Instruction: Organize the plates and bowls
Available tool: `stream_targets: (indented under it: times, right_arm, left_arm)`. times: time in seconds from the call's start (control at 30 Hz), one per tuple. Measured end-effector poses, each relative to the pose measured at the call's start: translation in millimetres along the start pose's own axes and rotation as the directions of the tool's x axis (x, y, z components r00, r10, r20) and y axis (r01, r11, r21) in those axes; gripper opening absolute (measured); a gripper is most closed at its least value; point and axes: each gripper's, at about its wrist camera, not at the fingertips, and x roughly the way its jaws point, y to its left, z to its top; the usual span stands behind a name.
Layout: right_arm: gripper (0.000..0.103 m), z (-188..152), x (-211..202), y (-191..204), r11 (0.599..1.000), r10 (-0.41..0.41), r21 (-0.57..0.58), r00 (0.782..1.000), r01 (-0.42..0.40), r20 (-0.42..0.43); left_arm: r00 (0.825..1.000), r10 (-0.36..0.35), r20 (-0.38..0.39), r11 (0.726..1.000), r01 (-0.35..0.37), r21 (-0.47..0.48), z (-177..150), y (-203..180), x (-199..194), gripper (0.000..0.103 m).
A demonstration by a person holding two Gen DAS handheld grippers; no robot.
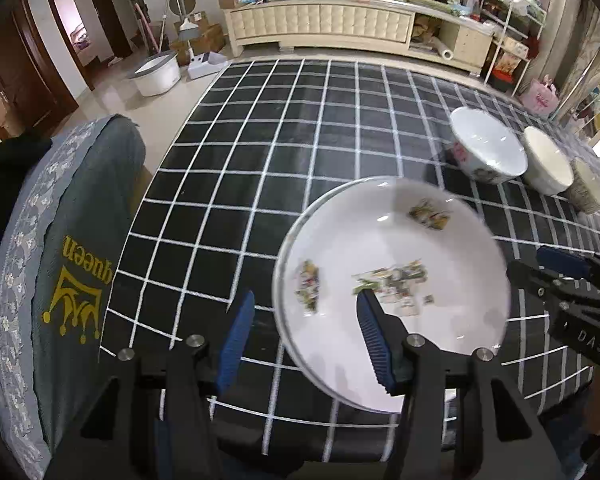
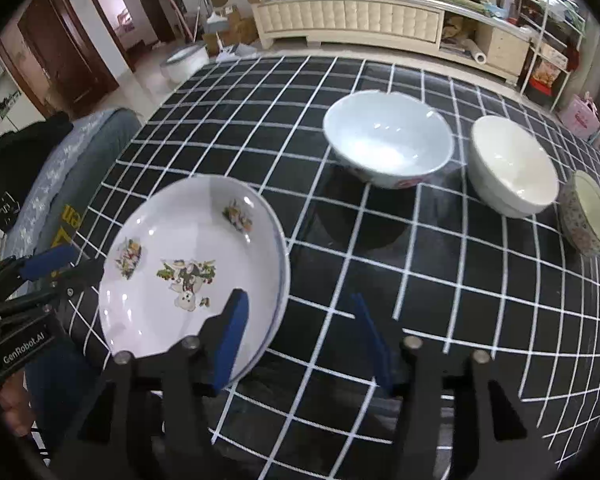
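Plainly, both grippers stood wide open above the desk (image 1: 300, 128), which wore a black cloth ruled with white grid lines. The left gripper (image 1: 304, 344) had its blue-padded fingers (image 1: 236, 344) spread apart, one finger over bare cloth and the other lying in front of the plate stack (image 1: 392, 280); whether that finger touched the china I could not tell. The right gripper (image 2: 300, 340) was likewise parted, its left finger over the near rim of the plate stack (image 2: 192, 272) and its right finger over the cloth, and it held nothing. The stack sat at the near side of the desk, a white plate with floral prints on top and a second rim showing just beneath it, edged in blue in the right wrist view. Farther back and to the right stood three bowls in a row: a large white bowl (image 2: 388, 140) with red patterning on its outside, a plain cream bowl (image 2: 512, 164) just beside it, and a smaller speckled bowl (image 2: 588, 212) near the desk's right edge. All three were upright and well apart from the plates. A grey chair cover (image 1: 76, 248) printed with a gold crown and the word "queen" stood against the desk's left side.
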Motion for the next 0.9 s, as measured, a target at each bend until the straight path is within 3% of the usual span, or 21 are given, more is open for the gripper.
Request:
stream_targets:
  times: [0.27,0.43,0.57,0.9]
  right_arm:
    - [0.075,3,-30,-31,0.999,-0.021,0.050,0.999,0.019,0.048]
    - [0.077,14,-42,-53,0.996,-0.029,0.087,0.997,0.023,0.070]
    - [0.085,28,-47,-66,0.994,-0.048,0.102,0.996,0.039,0.079]
    - [0.086,60,-46,-85,0.995,-0.065,0.082,0.993,0.057,0.102]
  left_arm:
    - [0.998,-0.042,0.040,0.998,0.040,0.045,18,-40,-23,0.055]
    - [0.996,-0.072,0.052,0.995,0.068,0.078,35,-64,-30,0.055]
    - [0.994,-0.087,0.061,0.991,0.080,0.108,55,-82,-33,0.061]
    - [0.992,-0.123,0.040,0.981,0.115,0.159,97,-112,-19,0.061]
